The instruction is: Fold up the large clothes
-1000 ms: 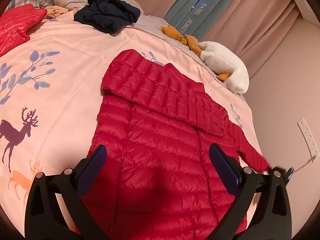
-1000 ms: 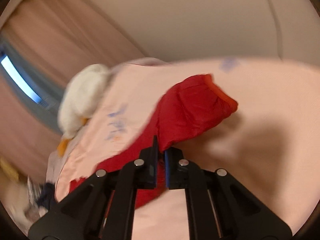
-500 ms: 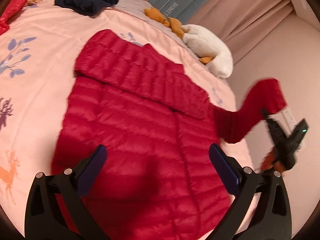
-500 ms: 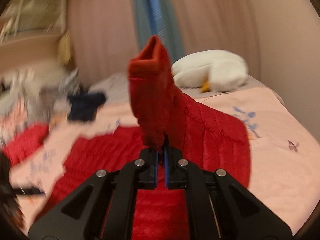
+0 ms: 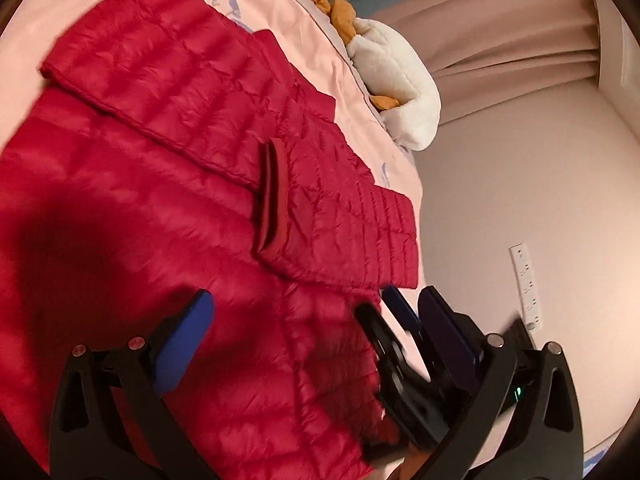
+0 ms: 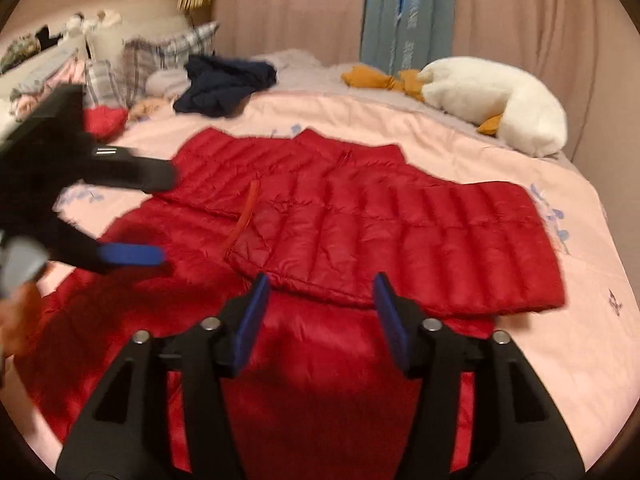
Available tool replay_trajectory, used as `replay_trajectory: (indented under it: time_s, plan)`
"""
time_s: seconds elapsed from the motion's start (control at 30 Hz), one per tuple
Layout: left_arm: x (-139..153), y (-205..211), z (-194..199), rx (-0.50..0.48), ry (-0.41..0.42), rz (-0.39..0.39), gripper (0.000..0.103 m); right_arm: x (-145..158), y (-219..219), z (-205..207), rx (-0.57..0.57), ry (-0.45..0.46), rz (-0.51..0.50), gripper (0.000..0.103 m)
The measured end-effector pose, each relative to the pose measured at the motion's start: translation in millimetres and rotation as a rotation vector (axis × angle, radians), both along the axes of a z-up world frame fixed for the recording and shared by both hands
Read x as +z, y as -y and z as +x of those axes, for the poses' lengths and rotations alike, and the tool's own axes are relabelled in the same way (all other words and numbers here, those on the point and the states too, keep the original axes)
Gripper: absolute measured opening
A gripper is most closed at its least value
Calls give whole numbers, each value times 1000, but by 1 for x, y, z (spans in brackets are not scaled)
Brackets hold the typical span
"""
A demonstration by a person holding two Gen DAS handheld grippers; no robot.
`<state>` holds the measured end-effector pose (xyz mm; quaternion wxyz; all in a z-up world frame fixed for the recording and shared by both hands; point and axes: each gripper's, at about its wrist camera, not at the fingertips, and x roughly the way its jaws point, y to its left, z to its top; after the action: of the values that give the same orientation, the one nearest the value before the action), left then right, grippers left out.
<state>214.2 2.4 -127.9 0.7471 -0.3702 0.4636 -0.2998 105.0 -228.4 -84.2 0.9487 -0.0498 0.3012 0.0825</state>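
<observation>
Left wrist view: the red jacket (image 5: 168,200) lies flat on the pink bed (image 5: 304,28), both sleeves folded across its chest, the right sleeve (image 5: 344,216) on top with its cuff (image 5: 274,200) near the middle. The left gripper (image 5: 316,320) hovers over the jacket's lower part, jaws spread wide, holding nothing. The right gripper (image 5: 400,316) shows at lower right beside it, over the jacket's edge. A white plush goose (image 5: 400,84) lies at the bed's far edge.

Right wrist view: the right gripper (image 6: 318,316) hangs above the jacket (image 6: 320,360), just below the folded sleeve (image 6: 400,240), jaws wide apart and empty. The left gripper (image 6: 160,216), blurred, reaches in from the left, jaws apart. A navy garment (image 6: 224,84) and the goose (image 6: 496,100) lie at the head of the bed (image 6: 560,340).
</observation>
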Motion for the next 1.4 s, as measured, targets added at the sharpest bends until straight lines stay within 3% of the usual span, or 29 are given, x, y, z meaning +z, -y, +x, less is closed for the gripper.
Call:
replay_trajectory:
  time_s: [0.13,0.33,0.43,0.47,0.5,0.57,0.6,0.67,0.83,0.93,1.07,1.23,1.3,1.4]
  plan:
    - [-8,17,18,-19,-33,-59,96,7,23,-27,-31,21,63,62]
    - [-29,43,37,-24,-99,2,80,13,37,-47,-39,43,125,63]
    - [-36,45,43,4,-109,-12,71,13,43,-52,-46,55,141,62]
    - [-37,45,46,18,-109,-3,57,13,45,-53,-49,57,147,62]
    - [-38,46,48,30,-112,9,35,13,46,-54,-51,58,151,63]
    - [-41,46,51,39,-122,6,13,14,51,-56,-65,63,148,63]
    - [-38,46,50,45,-107,17,11,16,54,-58,-73,69,143,63]
    - [-20,48,49,55,-34,67,9,17,59,-60,-88,73,147,63]
    - [61,27,52,119,195,41,9,19,76,-65,-122,72,183,63]
    - [86,2,51,176,258,69,9,17,79,-66,-133,69,183,63]
    - [76,-39,56,243,215,120,9,14,80,-63,-138,51,191,63]
    - [22,-60,72,232,56,208,10,16,84,-52,-157,28,195,64]
    - [8,-67,73,233,17,240,22,19,89,-43,-165,13,205,65]
    - [9,-83,68,258,44,276,35,24,98,-23,-176,-13,214,67]
